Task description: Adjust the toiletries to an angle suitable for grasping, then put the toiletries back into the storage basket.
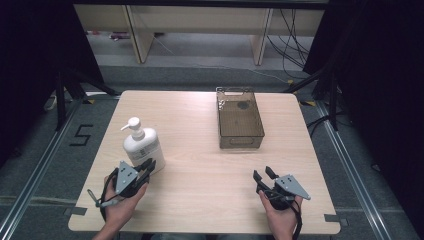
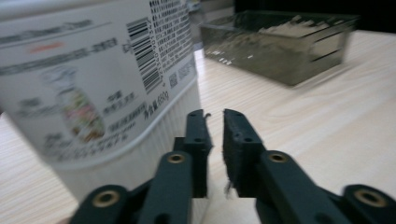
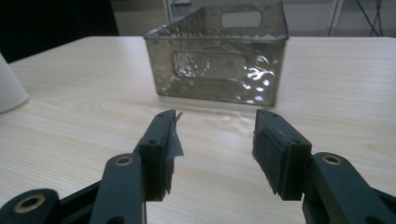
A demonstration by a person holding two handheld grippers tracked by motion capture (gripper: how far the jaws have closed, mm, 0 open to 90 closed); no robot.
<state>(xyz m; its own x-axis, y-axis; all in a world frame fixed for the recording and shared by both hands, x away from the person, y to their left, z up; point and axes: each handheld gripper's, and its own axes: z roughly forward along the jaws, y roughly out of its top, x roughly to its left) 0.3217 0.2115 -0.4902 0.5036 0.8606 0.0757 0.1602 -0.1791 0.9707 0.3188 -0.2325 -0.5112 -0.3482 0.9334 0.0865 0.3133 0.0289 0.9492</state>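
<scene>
Left gripper [image 1: 145, 167] slightly parted, gripping nothing, tips just beside the bottle [image 1: 141, 146], at its base. Right gripper [image 1: 265, 176] parted wider, gripping nothing, near the table's [image 1: 200, 165] front edge, pointed at the bin [image 1: 239, 120]. Bottle upright at table's left, well apart from the bin; likely bound for the bin, not yet grasped or lifted. One bottle, one bin, two grippers.

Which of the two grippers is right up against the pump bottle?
The left gripper: its jaws sit beside the white pump bottle. The right gripper hangs over bare table, nearer the clear bin.
</scene>
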